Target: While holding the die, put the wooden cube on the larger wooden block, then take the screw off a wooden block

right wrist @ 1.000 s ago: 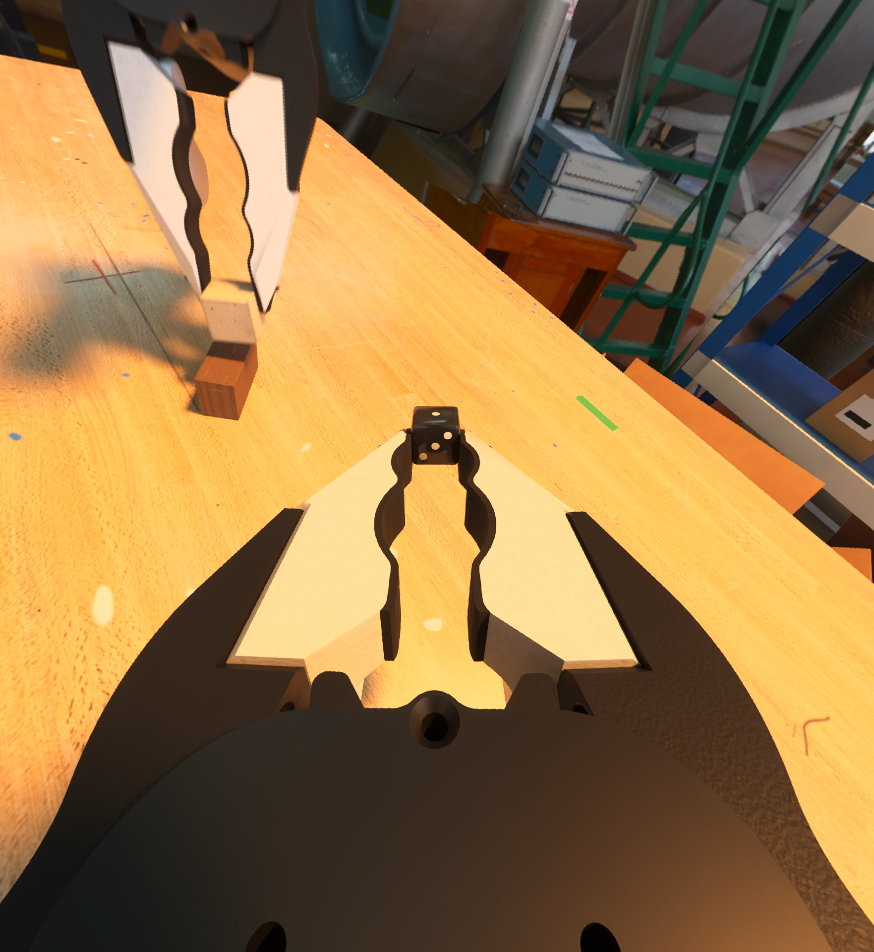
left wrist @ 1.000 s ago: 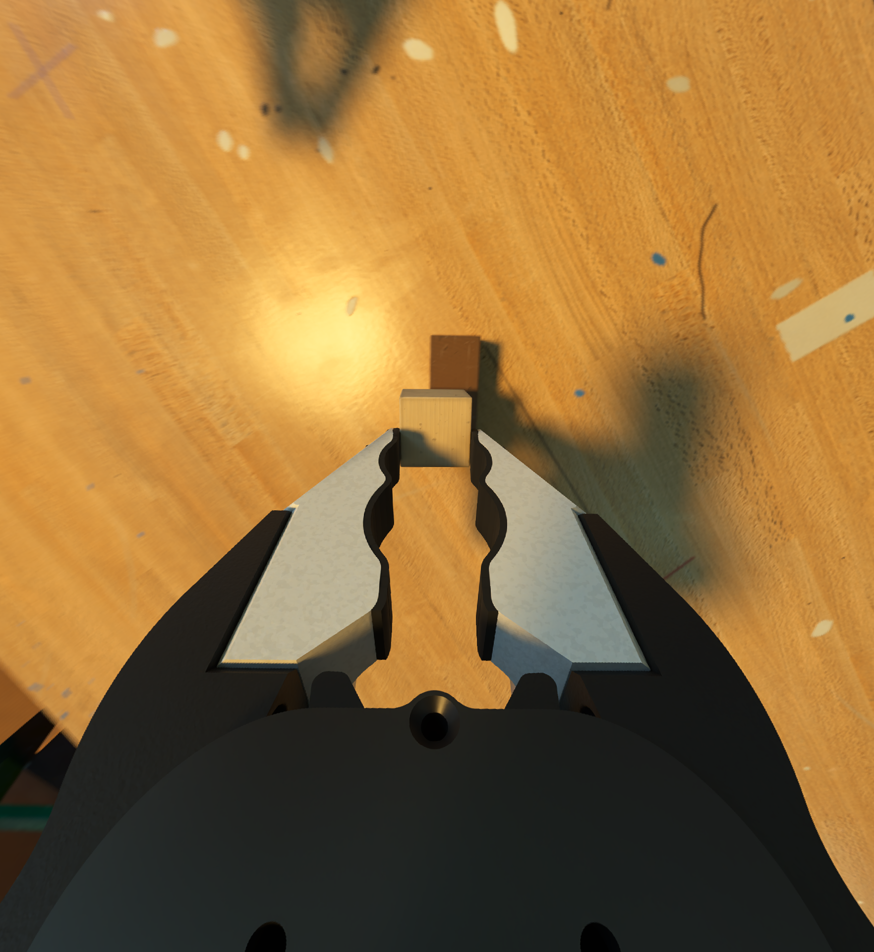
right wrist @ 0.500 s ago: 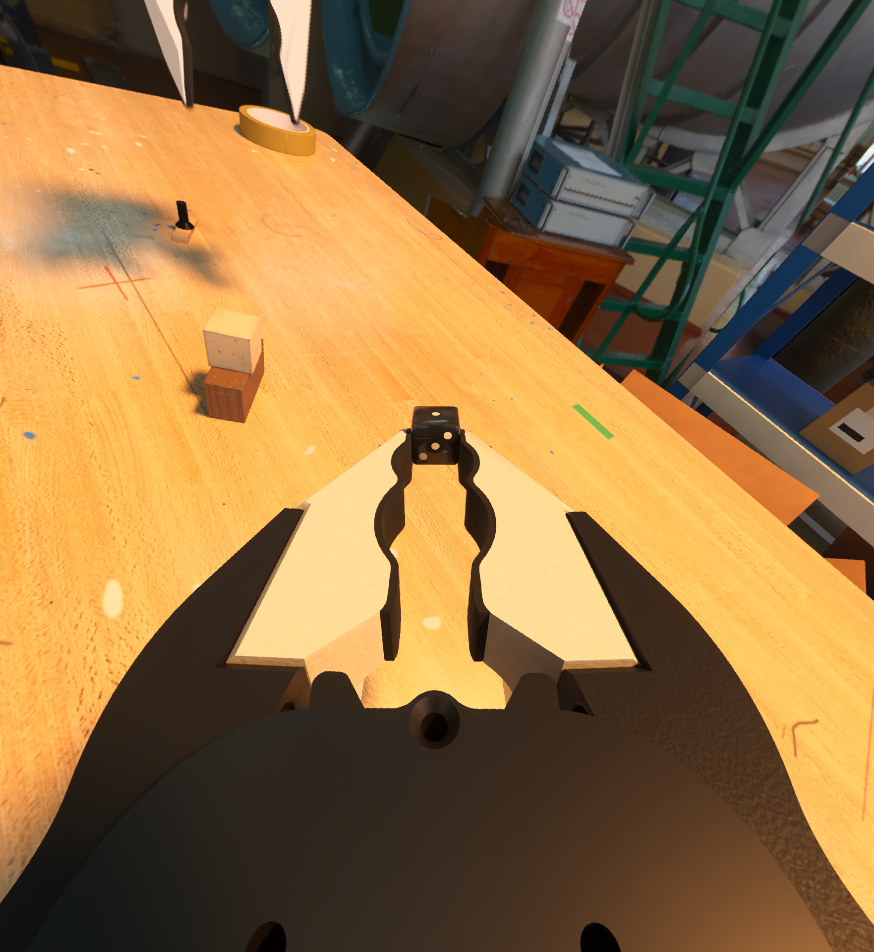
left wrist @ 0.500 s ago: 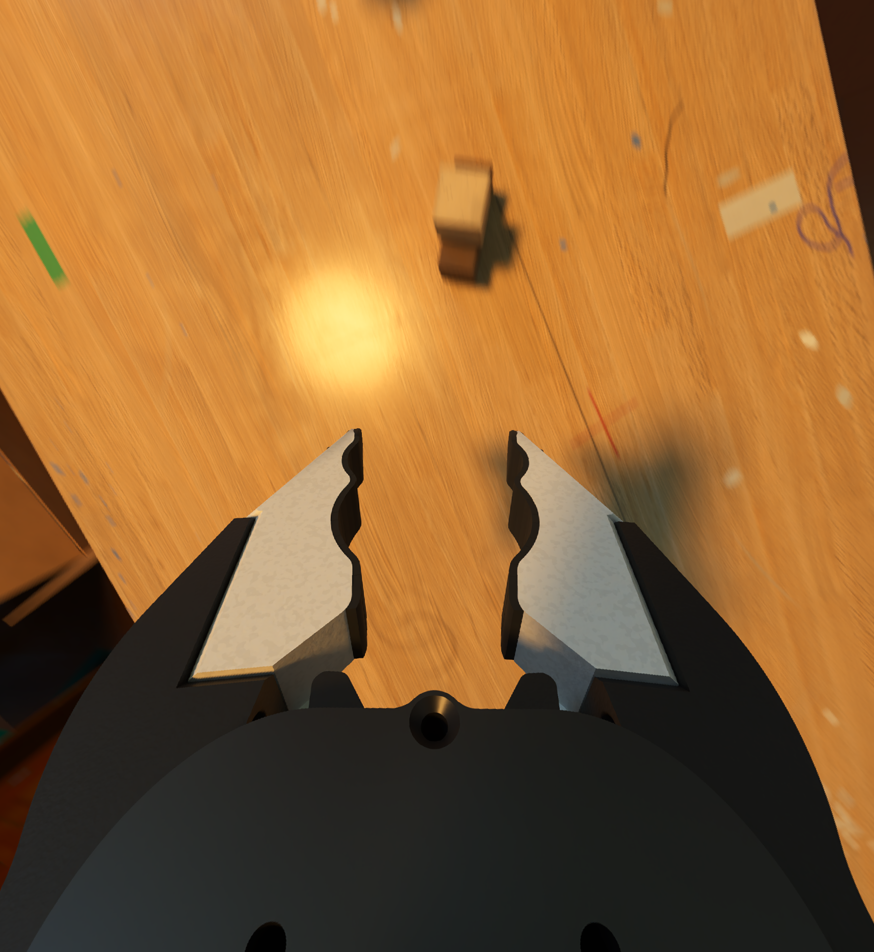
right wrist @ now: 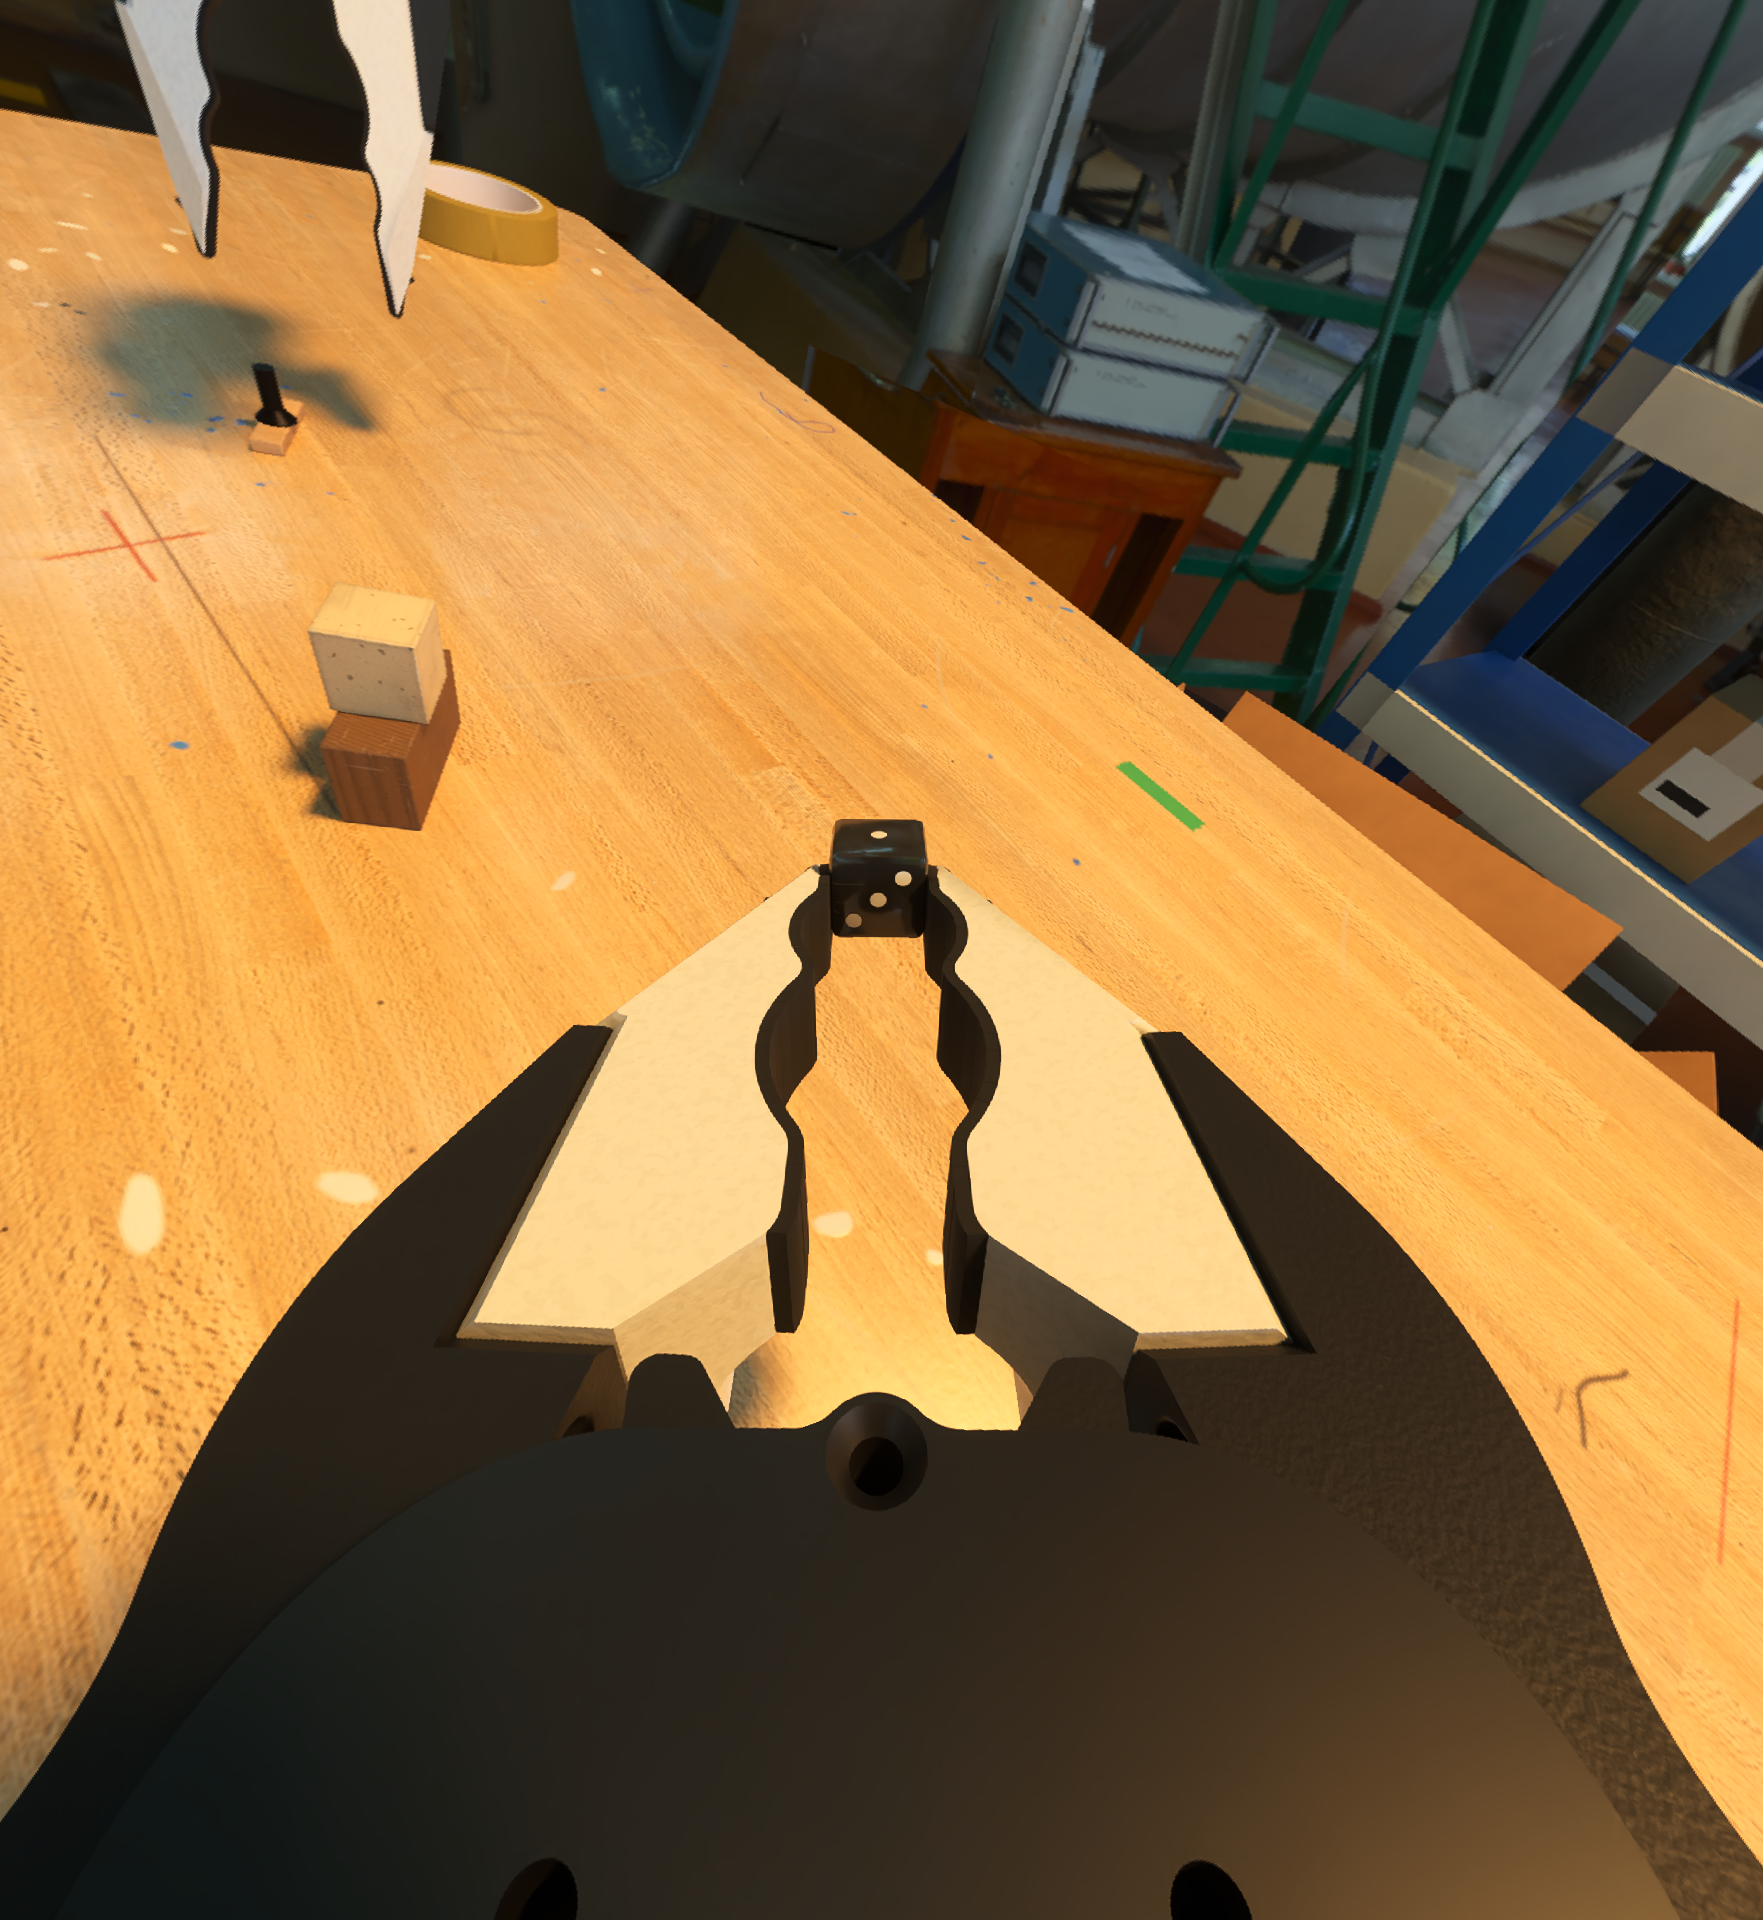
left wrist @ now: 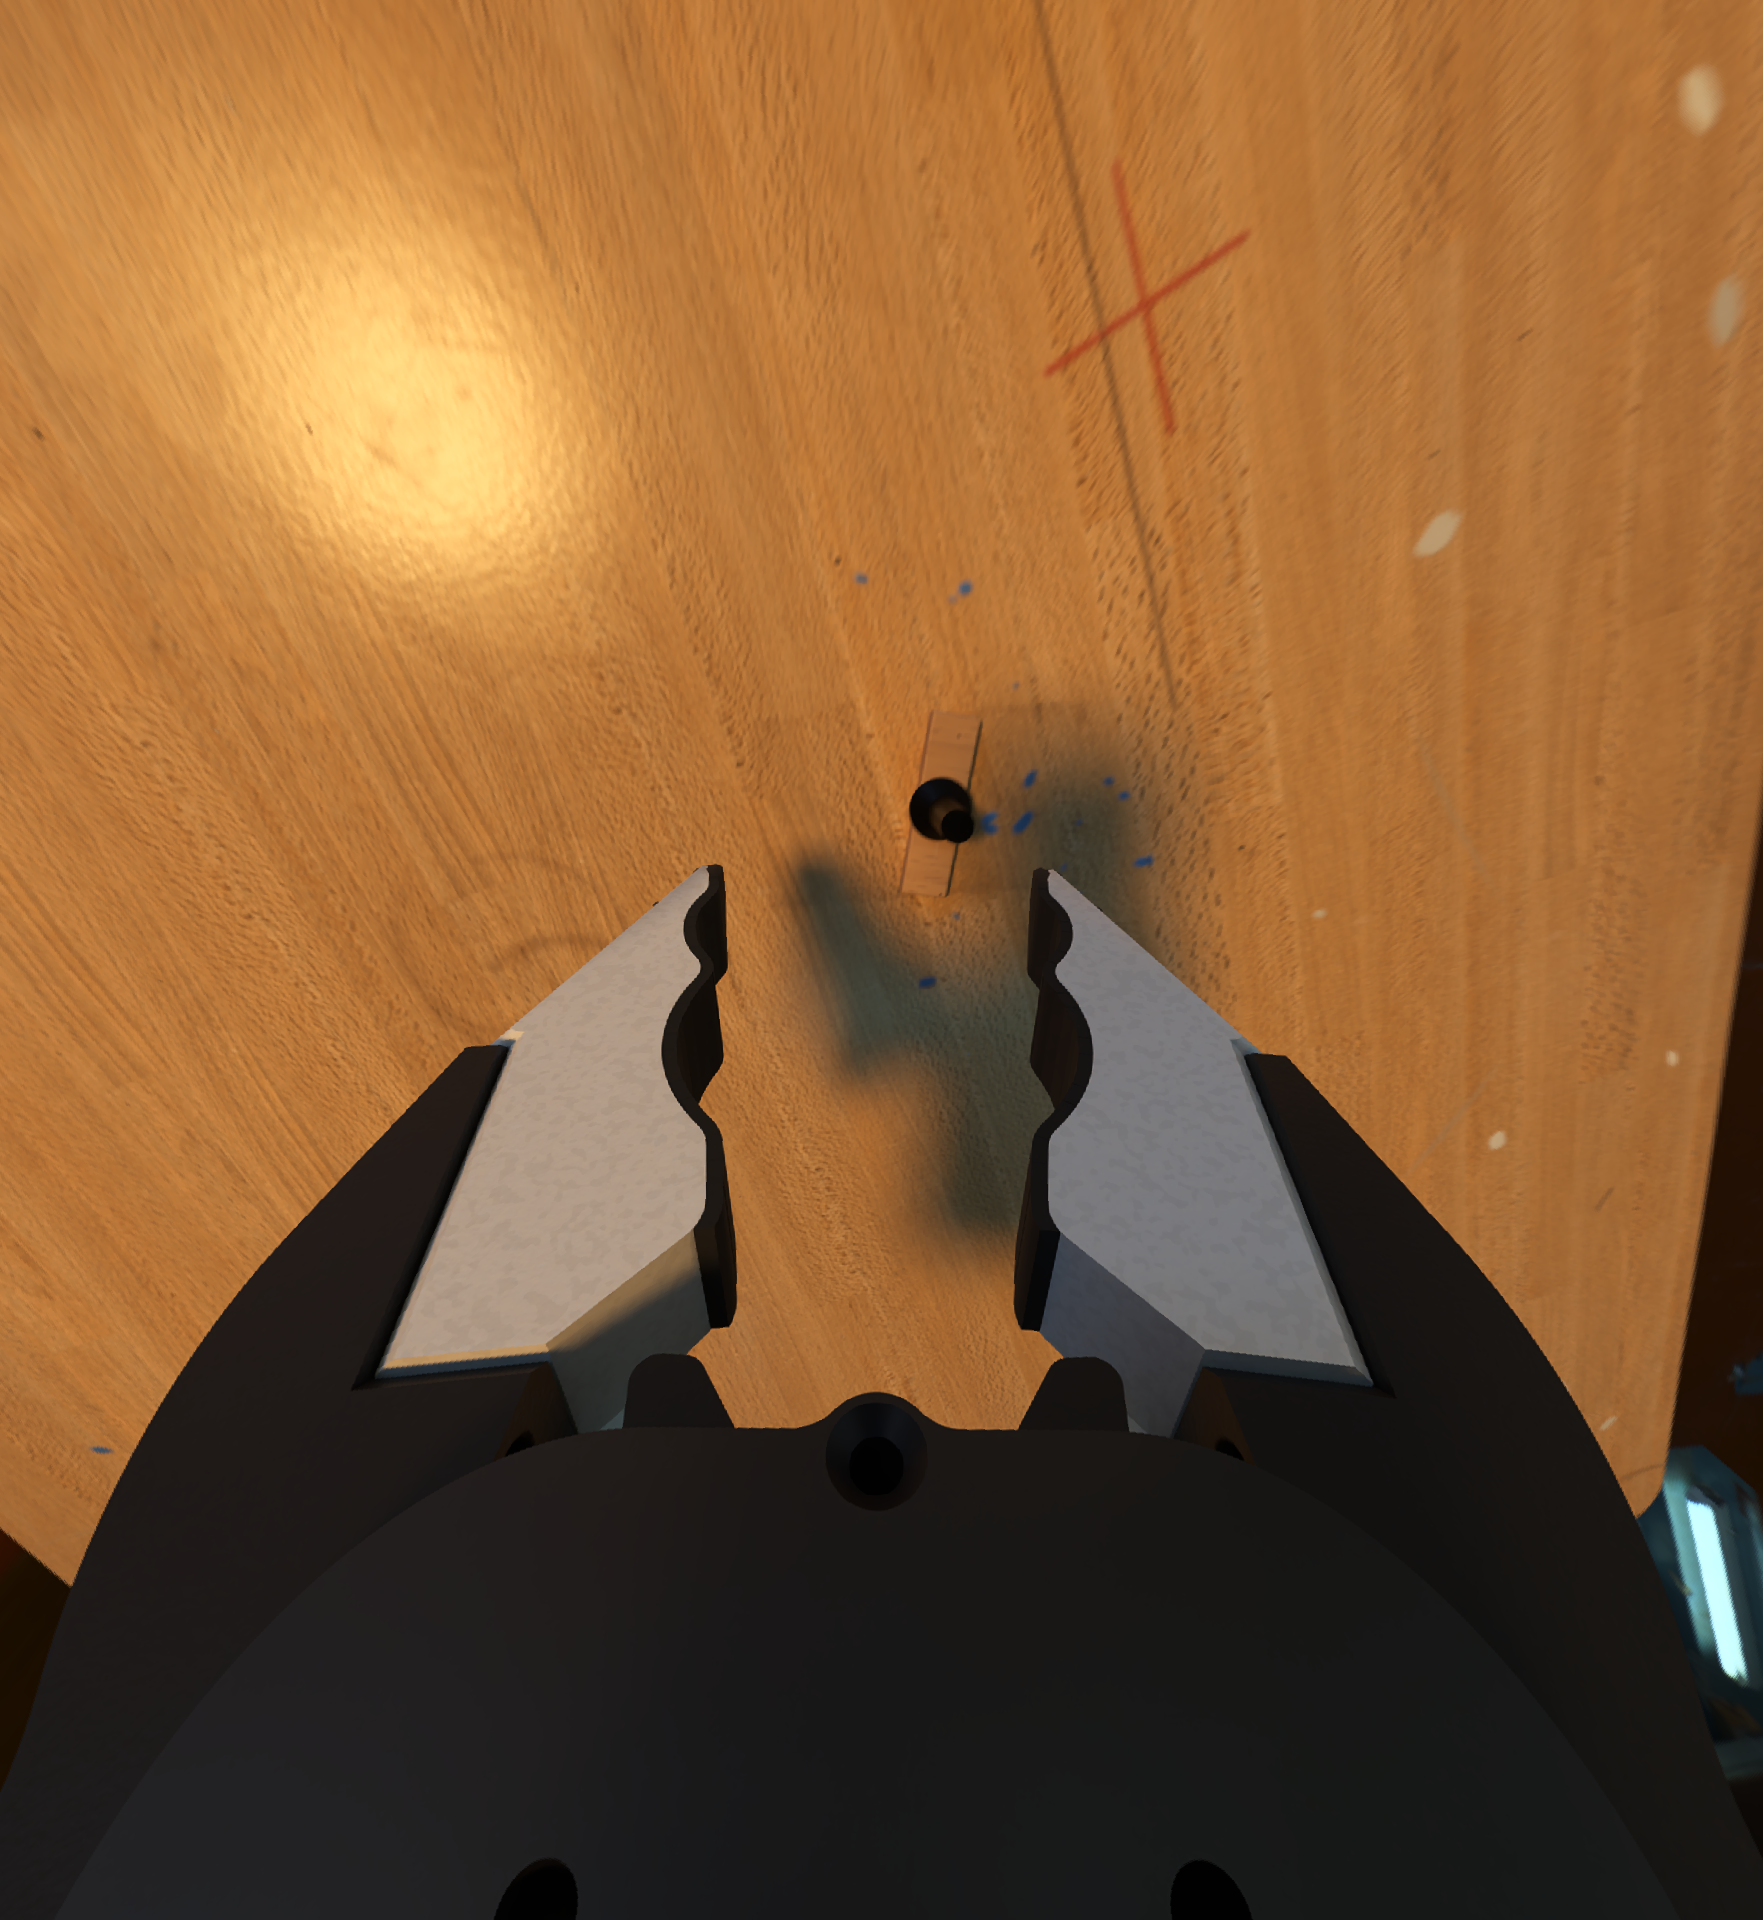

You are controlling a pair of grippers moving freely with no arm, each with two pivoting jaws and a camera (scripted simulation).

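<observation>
While the right hand-held gripper (right wrist: 877,883) pinches the die (right wrist: 877,878), left hand-held gripper (left wrist: 875,883) wide, empty, screw (right wrist: 267,393) upright

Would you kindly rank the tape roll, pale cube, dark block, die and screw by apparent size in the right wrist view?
1. Tape roll, though partly hidden and farthest.
2-3. Dark block and pale cube stacked on it: too alike to rank.
4. Die, nearest, so flattered.
5. Screw.

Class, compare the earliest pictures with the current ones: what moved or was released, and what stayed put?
The left gripper let go of the wooden cube, leaving it on the larger wooden block, then opened and travelled over to the screw on its small block. The right gripper kept the die clamped, unmoved.
</observation>
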